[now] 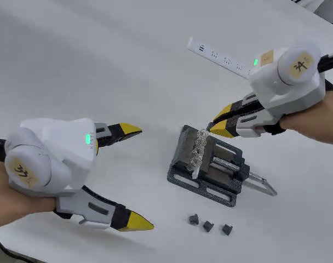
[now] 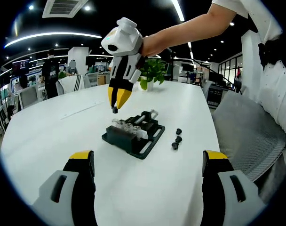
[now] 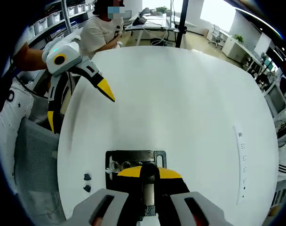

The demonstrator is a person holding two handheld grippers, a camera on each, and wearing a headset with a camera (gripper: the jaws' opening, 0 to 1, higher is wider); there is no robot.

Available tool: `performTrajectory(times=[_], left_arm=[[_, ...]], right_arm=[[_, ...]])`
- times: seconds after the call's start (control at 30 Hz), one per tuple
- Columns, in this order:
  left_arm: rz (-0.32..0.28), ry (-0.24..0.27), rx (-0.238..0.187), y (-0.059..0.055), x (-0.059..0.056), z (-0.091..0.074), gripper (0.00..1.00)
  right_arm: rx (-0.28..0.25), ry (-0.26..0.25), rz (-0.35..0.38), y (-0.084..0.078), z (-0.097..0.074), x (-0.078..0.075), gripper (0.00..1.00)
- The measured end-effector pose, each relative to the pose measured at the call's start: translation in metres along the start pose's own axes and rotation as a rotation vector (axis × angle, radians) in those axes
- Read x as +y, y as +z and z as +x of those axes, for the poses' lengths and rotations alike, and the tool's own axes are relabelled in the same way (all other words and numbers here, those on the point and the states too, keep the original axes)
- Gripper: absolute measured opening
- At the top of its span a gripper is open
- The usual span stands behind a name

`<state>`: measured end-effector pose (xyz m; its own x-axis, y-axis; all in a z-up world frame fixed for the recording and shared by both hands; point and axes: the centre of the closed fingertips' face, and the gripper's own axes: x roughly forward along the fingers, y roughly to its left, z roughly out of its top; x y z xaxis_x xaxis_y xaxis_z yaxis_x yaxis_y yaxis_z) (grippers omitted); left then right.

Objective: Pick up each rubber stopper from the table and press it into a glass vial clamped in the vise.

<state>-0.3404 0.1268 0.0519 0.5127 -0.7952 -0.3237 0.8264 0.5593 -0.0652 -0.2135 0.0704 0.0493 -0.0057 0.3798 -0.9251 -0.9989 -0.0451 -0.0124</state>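
Observation:
A dark vise on the white table clamps a row of several clear glass vials. Three black rubber stoppers lie loose in front of it. My right gripper hovers just above the far end of the vial row, shut on a small dark stopper. From the left gripper view, that stopper hangs over the vials in the vise. My left gripper stands wide open and empty to the left of the vise. The spare stoppers lie to the vise's right.
A white power strip lies on the table beyond the right gripper. A grey mesh chair stands at the table's edge. The vise's screw handle sticks out to the right.

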Motion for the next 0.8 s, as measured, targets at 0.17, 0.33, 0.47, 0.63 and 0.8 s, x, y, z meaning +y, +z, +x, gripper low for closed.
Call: performTrajectory(times=[0.17,0.33,0.47,0.63,0.8], left_arm=[[-0.001,-0.003,0.0,0.001,0.001,0.003,0.95],[-0.003,-0.006,-0.002,0.002,0.001,0.004,0.95],[-0.006,-0.008,0.002,0.0,0.0,0.004,0.95],[-0.008,-0.007,0.004,0.0,0.0,0.003,0.95],[-0.009,-0.01,0.003,0.0,0.0,0.004,0.95]], right_arm=[[0.004,0.007,0.005,-0.003,0.004,-0.001,0.05],[0.007,0.012,0.009,-0.005,0.008,0.001,0.05],[0.004,0.013,0.011,-0.004,0.01,0.001,0.05],[0.004,0.017,0.01,-0.005,0.013,0.0,0.05],[0.003,0.018,0.016,-0.006,0.015,0.0,0.05]])
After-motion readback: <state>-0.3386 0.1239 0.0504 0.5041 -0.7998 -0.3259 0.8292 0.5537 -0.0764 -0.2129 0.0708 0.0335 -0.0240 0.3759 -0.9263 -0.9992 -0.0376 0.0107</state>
